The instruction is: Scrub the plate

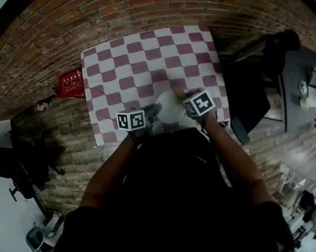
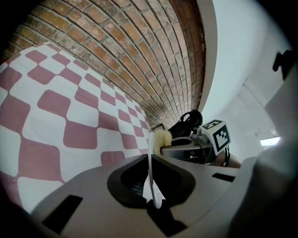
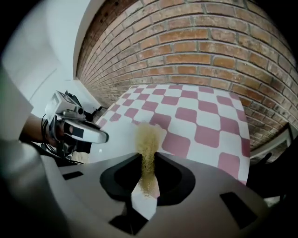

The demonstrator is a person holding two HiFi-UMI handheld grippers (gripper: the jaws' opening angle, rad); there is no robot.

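A white plate (image 1: 169,108) hangs above the near edge of the red-and-white checked tablecloth (image 1: 140,61). My left gripper (image 1: 150,114) is shut on its rim. In the left gripper view the plate (image 2: 150,153) stands edge-on between the jaws of that gripper (image 2: 150,160). My right gripper (image 1: 187,104) is shut on a yellow sponge (image 3: 148,148), which sticks out past the jaws of the gripper (image 3: 148,160). The sponge (image 2: 161,139) lies against the plate's right face. In the right gripper view the plate (image 3: 118,144) shows white, left of the sponge, with the left gripper (image 3: 70,128) on it.
The table stands on a brick floor. A red sign (image 1: 71,82) lies left of it. A dark desk and chair (image 1: 280,67) stand to the right, and black equipment (image 1: 25,163) sits at the far left.
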